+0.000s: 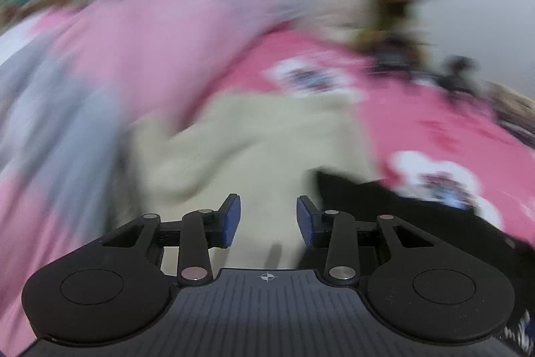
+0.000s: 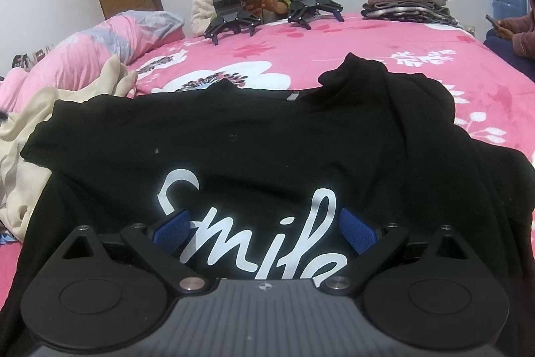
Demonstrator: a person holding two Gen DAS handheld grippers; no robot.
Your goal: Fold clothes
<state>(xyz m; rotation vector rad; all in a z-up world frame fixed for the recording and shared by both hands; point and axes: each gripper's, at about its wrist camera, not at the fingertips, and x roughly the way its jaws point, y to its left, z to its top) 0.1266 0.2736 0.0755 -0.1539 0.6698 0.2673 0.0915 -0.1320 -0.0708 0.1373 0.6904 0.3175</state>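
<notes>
The black shirt (image 2: 234, 139) lies flat on the bed (image 2: 367, 42). Right tongs (image 2: 264, 228) are wide, left tongs (image 1: 267, 219) narrow; both empty. The cream cloth (image 2: 20, 136) at nine o'clock could get grabbed too.

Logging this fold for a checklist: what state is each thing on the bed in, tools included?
Black shirt: spread flat, print up, far right corner bunched, unfolded.
Cream garment: crumpled, unfolded, beside the shirt.
Pink quilt: heaped at the bed's edge.
Clothes stack: folded, piled.
Left tool: open, empty, over the cream garment.
Right tool: open, empty, over the shirt's print.
Spare tools: resting on the bed.
</notes>
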